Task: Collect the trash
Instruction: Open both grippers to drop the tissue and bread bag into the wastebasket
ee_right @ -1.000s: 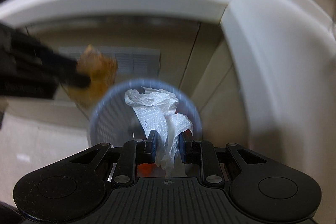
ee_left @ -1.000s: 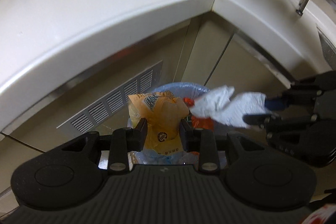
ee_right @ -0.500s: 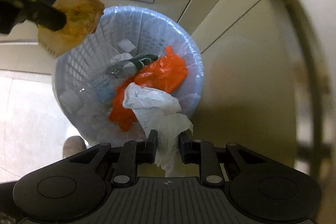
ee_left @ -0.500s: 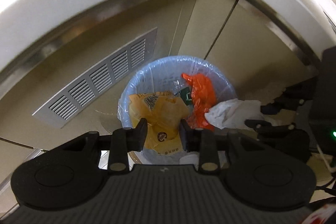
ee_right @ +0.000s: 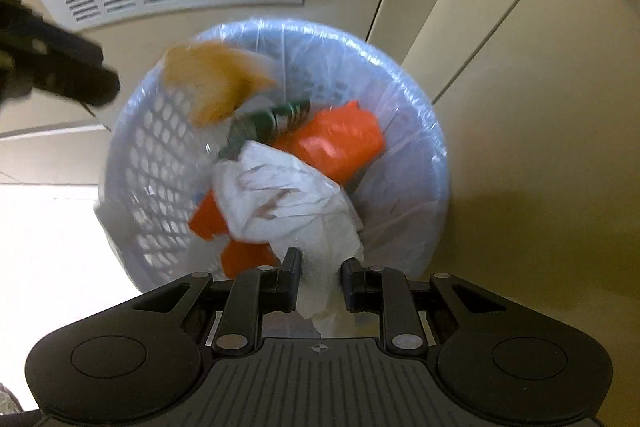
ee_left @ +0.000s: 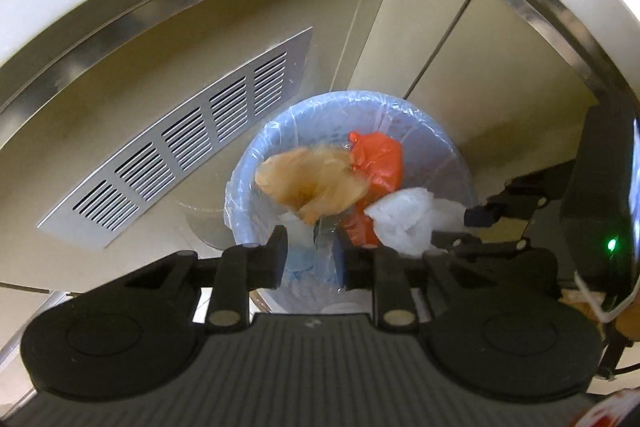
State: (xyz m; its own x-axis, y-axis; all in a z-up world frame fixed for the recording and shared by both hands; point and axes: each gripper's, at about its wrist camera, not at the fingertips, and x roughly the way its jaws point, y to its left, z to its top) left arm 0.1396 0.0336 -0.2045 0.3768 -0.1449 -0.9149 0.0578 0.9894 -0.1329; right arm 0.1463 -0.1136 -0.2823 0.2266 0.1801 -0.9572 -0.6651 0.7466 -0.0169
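Left gripper (ee_left: 310, 253): jaws closing, nothing between; orange wrapper (ee_left: 312, 185) blurred above bin (ee_left: 248, 171).
Right gripper (ee_right: 319, 283): clamped on white paper towel (ee_right: 288, 203).

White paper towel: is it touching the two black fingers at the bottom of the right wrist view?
Touching. The right wrist view shows the white paper towel pinched between the closed fingers of the right gripper, above the bin.

Warm indoor light, blown-out floor (ee_right: 48, 247), motion-blurred orange wrapper (ee_left: 312, 183), fisheye-bent edges.
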